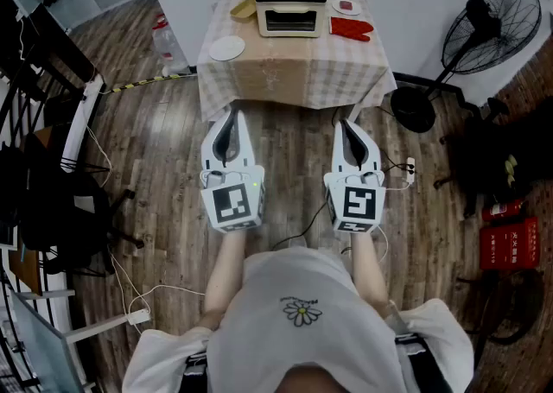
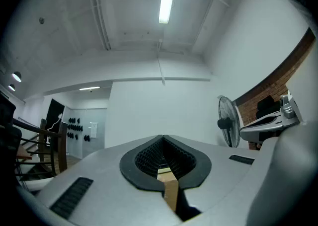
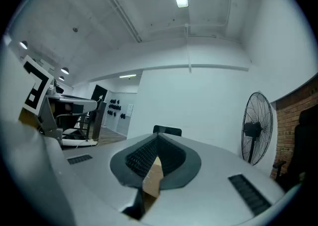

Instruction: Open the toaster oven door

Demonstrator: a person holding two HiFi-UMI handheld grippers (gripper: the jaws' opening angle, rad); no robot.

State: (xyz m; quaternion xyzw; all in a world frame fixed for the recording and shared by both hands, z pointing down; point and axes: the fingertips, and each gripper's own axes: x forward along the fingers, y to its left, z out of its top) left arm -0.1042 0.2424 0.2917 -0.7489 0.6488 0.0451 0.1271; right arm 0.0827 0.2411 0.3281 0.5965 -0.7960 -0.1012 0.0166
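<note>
Head view: the toaster oven stood at the back centre of the bench, against the white wall, with its door shut and facing the person. On the checked cloth of the bench lay a white plate to the left front of the oven, a pale yellow item just beside its left side, a red oven mitt just beside its right side, and a small dish behind the mitt. Both tools were held over the wooden floor short of the bench, well apart from the oven and pointing toward it. The left tool had its jaws closed together with nothing gripped, as the left gripper view confirmed. The right tool was likewise closed on nothing, its pads meeting in the right gripper view. A standing fan stood on the floor to the right of the bench and appeared in both gripper views. A water bottle stood on the floor at the left of the bench.
</note>
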